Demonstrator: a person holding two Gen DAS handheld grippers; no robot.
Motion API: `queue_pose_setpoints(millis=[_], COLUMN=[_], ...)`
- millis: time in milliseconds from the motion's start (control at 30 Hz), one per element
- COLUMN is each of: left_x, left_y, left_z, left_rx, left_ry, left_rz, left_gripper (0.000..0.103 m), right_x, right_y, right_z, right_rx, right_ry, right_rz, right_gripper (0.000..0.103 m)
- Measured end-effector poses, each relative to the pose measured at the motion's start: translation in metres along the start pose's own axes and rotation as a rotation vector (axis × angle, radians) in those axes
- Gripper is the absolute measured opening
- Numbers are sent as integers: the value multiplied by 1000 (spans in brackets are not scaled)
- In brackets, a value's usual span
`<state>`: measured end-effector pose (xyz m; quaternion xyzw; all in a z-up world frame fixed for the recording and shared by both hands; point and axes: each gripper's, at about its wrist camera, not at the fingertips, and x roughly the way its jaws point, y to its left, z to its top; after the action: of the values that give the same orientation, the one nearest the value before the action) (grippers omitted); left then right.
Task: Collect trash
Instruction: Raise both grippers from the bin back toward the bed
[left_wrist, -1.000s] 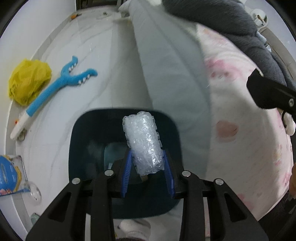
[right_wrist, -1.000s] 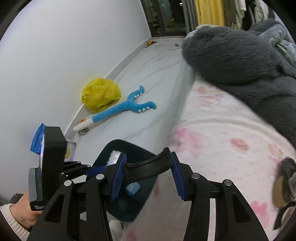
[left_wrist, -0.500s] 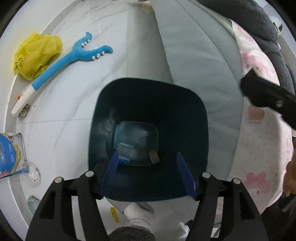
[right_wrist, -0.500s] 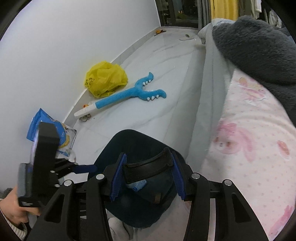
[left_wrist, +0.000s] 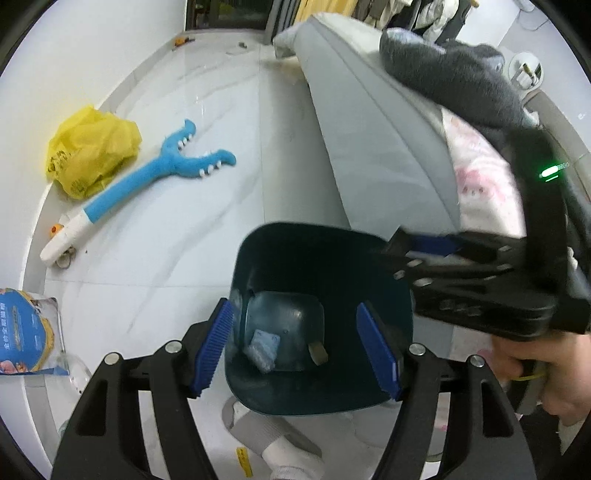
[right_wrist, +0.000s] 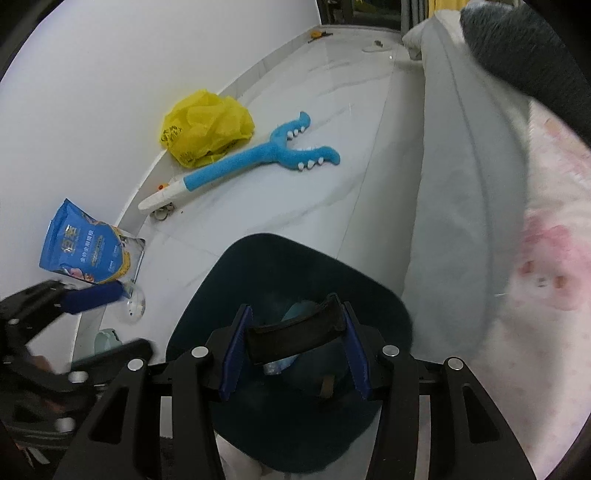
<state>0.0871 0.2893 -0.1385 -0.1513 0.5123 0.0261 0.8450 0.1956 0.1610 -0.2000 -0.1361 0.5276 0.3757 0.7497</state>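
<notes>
Here, far left by the wall: yellow bag (left_wrist: 92, 147), blue toy (left_wrist: 155, 177) lying diagonally, fork end pointing far-right. Left gripper (left_wrist: 299, 347) over the dark bin (left_wrist: 332, 240), jaws opening wide, nothing between them; bubble wrap (left_wrist: 262, 350) lies at the bin's bottom. Right gripper (right_wrist: 293, 343) clamps a black curved strip (right_wrist: 295, 334), long axis crosswise pad to pad, over the bin.
</notes>
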Motion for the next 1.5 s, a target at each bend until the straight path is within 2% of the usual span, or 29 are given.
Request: queue_pose_setpoints(millis=[200,367,433,533,600,867,1067,1133,1500], left_x=[-25,-45,-55,-69,-78,-110,-120,-123,-115], left_y=[10,16,12,7,4,-27,-53,-61,-118], left_z=[4,9,13,19,22,32,37,38,50], left_rx=[-16,-35,-9,6,11,62,86,94,139], left_ry=[-90,-167,-207,-265,-302,-437,-489,-510,-538], left_rz=[4,-20,0,19,9,7,2,-8,-49], left_gripper=[79,79,80,81,81,81,85,90,97], right_x=[30,43,44,40,33,-14,-56,-72,-126], right_y=[7,12,16,19,20,18,15,11,-35], right_z=[-4,-7,-10,-13,-13,-15,-18,-21,-32], right_rx=[-8,-19,-35,-61,-75,-80,-101,-114,-100], right_ry=[65,94,105,113,100,0,-101,-136,-231], right_rz=[-19,-40,-45,-50,-63,-47,-27,-26,-113], right_gripper=[49,50,53,69,75,81,87,87,94])
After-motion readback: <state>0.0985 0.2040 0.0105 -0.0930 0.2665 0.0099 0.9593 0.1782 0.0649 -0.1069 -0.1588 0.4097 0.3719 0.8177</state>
